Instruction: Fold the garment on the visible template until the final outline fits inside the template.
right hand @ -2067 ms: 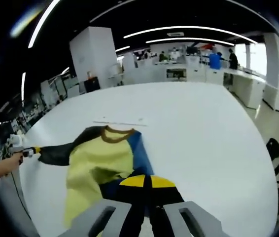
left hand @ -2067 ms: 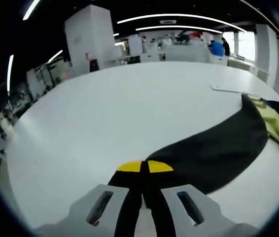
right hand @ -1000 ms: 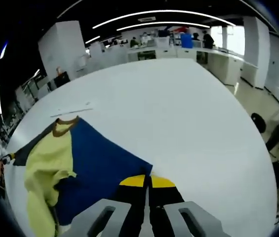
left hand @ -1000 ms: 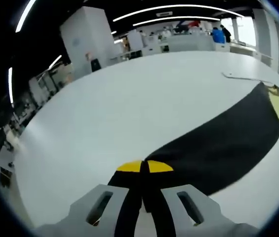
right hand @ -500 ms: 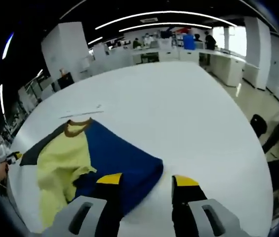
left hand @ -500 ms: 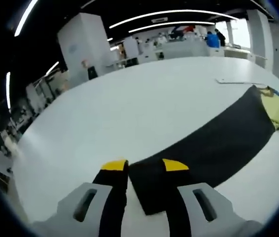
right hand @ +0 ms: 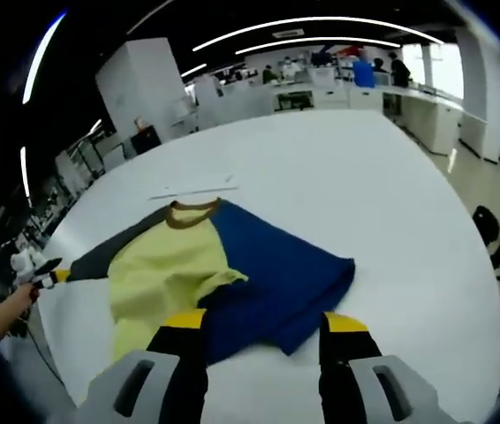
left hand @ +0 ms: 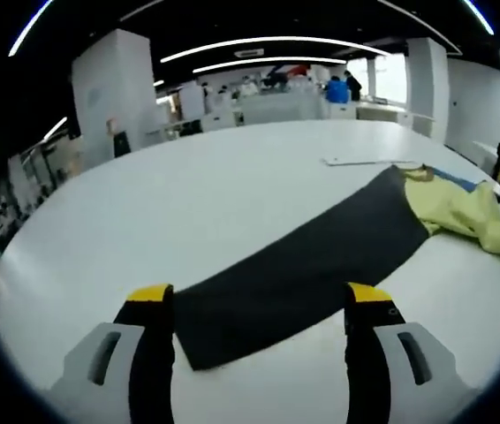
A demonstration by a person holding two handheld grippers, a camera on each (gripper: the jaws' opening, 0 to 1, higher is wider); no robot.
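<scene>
My left claw (left hand: 257, 305) stands released, its two yellow-tipped jaws wide apart and holding nothing. The black sleeve (left hand: 299, 265) of the garment (right hand: 223, 274) lies flat between and just beyond them, its cuff end close to the left jaw, and runs away up to the right toward the crumpled yellow body (left hand: 462, 205).

My right claw (right hand: 263, 322) is likewise released, jaws spread. From the right gripper view I see the garment spread just ahead of the jaws: blue sleeve (right hand: 290, 274) reaching toward the right jaw, yellow front toward the left one, brown collar (right hand: 193, 212) at the far side. The blue hem seems to lie between the jaw tips, though I cannot tell whether it touches them.

The garment rests on a broad white surface (right hand: 391, 203). A thin pale strip (right hand: 193, 188), perhaps the template's edge, lies just past the collar. At the left of the right gripper view a hand (right hand: 7, 309) holds the other claw at the black cuff. Beyond the surface is an open office with white pillars, desks, long ceiling light strips and distant people.
</scene>
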